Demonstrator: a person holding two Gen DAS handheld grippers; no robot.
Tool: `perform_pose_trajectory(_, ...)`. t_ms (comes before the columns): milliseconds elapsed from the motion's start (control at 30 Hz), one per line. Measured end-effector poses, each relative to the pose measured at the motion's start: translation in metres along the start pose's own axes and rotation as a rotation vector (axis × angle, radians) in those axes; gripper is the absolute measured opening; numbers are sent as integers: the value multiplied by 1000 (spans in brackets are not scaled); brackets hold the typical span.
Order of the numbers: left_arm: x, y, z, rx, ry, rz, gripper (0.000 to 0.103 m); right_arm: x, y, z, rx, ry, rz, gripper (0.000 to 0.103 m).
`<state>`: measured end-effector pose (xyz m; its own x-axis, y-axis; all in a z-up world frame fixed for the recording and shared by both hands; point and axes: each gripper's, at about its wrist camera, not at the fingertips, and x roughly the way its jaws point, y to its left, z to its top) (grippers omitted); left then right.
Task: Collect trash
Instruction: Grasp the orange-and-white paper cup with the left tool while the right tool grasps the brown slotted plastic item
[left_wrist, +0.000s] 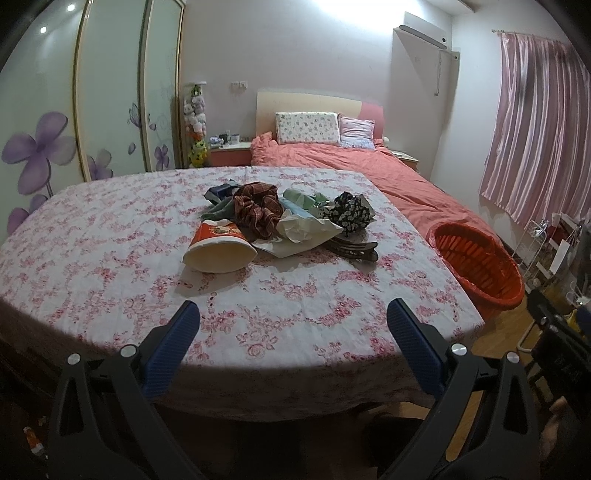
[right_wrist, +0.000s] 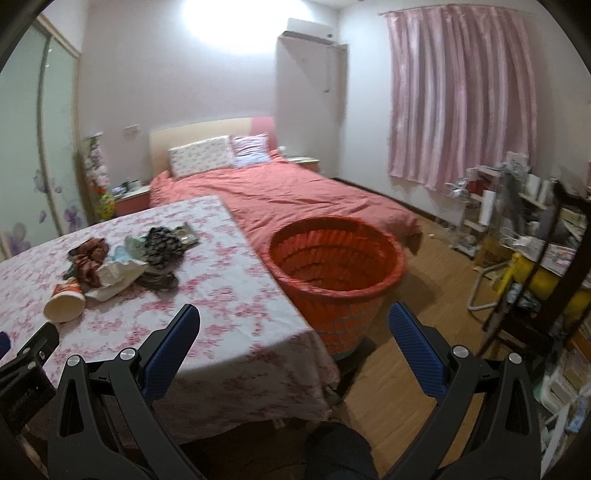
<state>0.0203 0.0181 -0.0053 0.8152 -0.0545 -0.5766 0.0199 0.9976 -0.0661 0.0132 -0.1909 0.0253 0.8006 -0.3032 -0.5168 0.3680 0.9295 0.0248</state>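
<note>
From my left wrist view, the left gripper (left_wrist: 291, 317) hangs wide and empty above the floral worktop (left_wrist: 110, 258). A tipped paper cup (left_wrist: 219, 246) (its red print too small for me to read) lies beside crumpled paper (left_wrist: 306, 230). From the right wrist view, my right gripper (right_wrist: 293, 321) is spread wide, holding nothing, before the orange basket (right_wrist: 336, 266) on the floor just beside the worktop.
</note>
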Motion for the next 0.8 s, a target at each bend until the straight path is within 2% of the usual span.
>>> perform_pose_trajectory(67,6,9,4,-14,6,-9,99,7,8,3,-19,13,44,101)
perform_pose_trajectory(267,32,47,17,-54,8,34,99,29,31,12,-70,39,143,101)
perform_pose_trajectory(400,57,76,25,-58,20,87,99,55,51,19,-98,83,196,101)
perform_pose_trajectory(467,68,89,28,-70,31,86,98,71,61,21,-111,113,217,98)
perform_pose_trajectory(600,98,109,34,-92,84,58,86,108,79,26,-102,216,282,88)
perform_pose_trajectory(700,117,116,34,-94,134,39,77,126,88,26,-100,260,308,83)
perform_pose_trajectory(800,133,120,34,-88,163,41,69,142,99,25,-116,292,335,82)
